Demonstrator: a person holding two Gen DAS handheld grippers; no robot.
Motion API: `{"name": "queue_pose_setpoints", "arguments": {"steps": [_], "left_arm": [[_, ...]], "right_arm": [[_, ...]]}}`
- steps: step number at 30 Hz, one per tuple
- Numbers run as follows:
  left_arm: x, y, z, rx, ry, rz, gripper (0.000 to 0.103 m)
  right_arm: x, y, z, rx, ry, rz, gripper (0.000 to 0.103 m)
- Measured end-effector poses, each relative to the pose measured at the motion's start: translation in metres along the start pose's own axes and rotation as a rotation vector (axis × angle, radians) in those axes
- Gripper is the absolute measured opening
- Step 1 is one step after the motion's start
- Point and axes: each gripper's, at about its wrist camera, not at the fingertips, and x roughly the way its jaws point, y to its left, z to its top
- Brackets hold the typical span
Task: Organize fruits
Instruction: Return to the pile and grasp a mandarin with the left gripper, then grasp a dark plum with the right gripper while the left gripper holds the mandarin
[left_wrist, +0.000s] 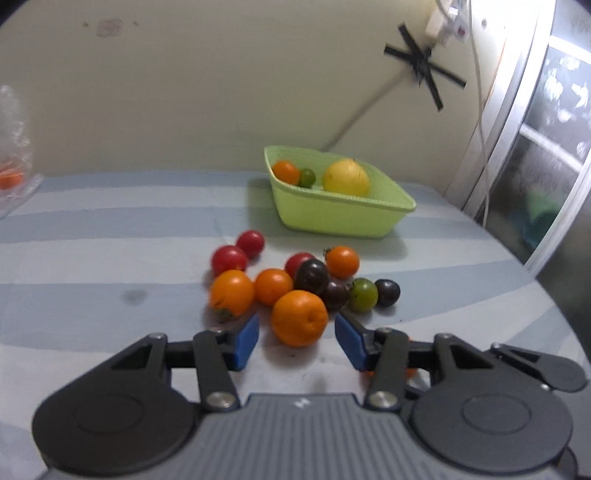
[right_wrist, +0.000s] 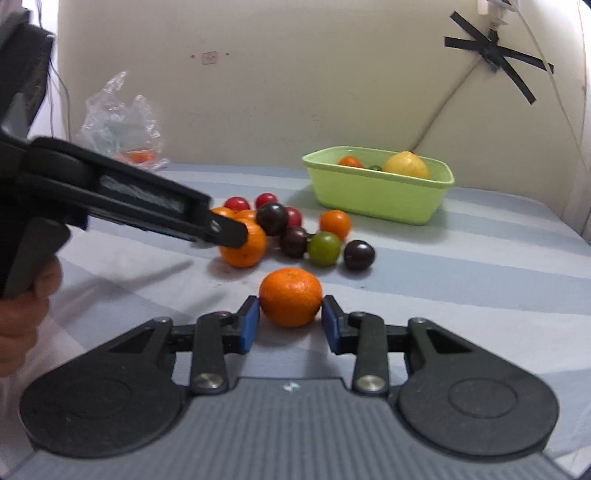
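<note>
Nearest, the right gripper (right_wrist: 290, 319) has a tangerine (right_wrist: 290, 296) between its blue pads (right_wrist: 249, 325), which touch its sides; I judge it gripped, though it sits on the striped cloth (right_wrist: 461, 273). Just beyond, the left gripper (left_wrist: 297, 338) straddles a second tangerine (left_wrist: 299, 317), fingers apart, gaps showing either side, so not yet grasped. Behind lies the heap of tomatoes (left_wrist: 232, 291), mid-table. Farther, toward the back edge by the wall, the green basket (right_wrist: 376, 195) holds a lemon (right_wrist: 406, 164) and two small fruits. Pick-up is the step in hand; next, each fruit needs lifting over the basket rim.
</note>
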Motion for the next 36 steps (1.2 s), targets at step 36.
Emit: {"name": "queue_pose_setpoints", "arguments": {"steps": [36], "left_arm": [[-0.046, 0.018, -0.051, -0.003, -0.034, 0.052, 0.039]], "right_arm": [[-0.003, 0.002, 0.032, -0.109, -0.028, 0.034, 0.05]]}}
